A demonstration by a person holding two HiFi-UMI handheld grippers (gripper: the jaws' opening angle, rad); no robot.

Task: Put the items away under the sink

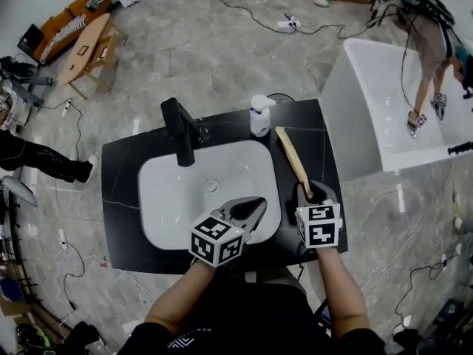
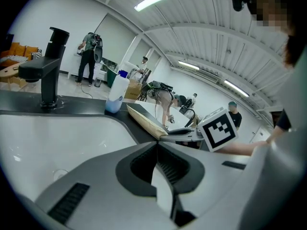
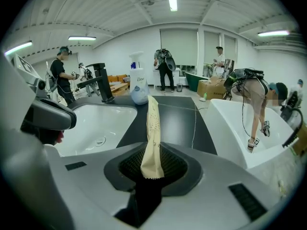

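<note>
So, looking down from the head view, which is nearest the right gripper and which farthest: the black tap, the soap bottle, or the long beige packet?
1. Long beige packet: its near end is clamped in the right gripper, on the counter right of the basin.
2. Soap bottle: at the counter's back, past the packet's far end.
3. Black tap: behind the basin, farthest left.

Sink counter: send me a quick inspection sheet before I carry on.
Surface: black counter around white basin; black faucet.
Job's things: paper packet along counter, right of basin; soap bottle upright at the back.
Clutter: nothing seen.
Grippers: right gripper shut on packet's near end; left gripper shut, empty, over basin's edge.
Cables: cable and power strip on floor.
Surroundings: bathtub at right, person leaning in; wooden table.
</note>
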